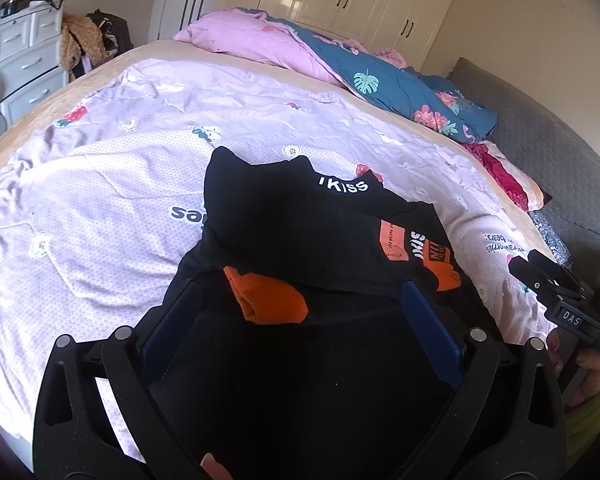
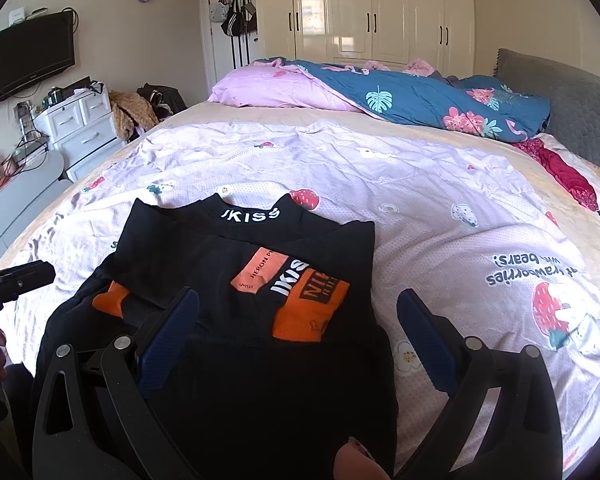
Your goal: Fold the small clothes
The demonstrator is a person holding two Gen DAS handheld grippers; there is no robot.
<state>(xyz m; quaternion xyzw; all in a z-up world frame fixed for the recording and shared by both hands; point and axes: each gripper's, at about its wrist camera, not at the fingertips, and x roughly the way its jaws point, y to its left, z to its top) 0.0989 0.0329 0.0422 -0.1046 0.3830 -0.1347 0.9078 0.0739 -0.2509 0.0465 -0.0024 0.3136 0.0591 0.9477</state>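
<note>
Left gripper (image 1: 300, 300), jaws spread wide, nothing pinched; blue-padded fingers (image 1: 430, 320) flanking the near part of a black garment (image 1: 300, 224), contact with the cloth not clear. Right gripper (image 2: 296, 312), likewise spread wide and holding nothing; left finger over the dark fabric, right finger (image 2: 428, 336) over bare bedding just beside the garment's right edge.

Black garment partly folded on the lilac printed bedspread (image 2: 400, 184), directly ahead of and beneath both tools: collar band lettered in white farthest from the tools, orange patches (image 2: 308, 304) on the folded-over upper layer, an orange cuff (image 1: 266, 300) between the left gripper's fingers. Lower portion of the garment dark and in shadow under both tools, folds there hard to make out.

Right gripper's body also seen at the right margin of the left wrist view, with a hand (image 1: 592, 368) behind it; left gripper's body at the left margin of the right wrist view.

Beyond the garment, well apart: pink and blue floral quilt (image 2: 400, 96) heaped at the far side of the bed, grey headboard (image 2: 580, 104) to the right, cream wardrobe (image 2: 380, 12) behind. Far left of the tools: white drawer unit (image 2: 80, 128) and wall-mounted television (image 2: 30, 56).
</note>
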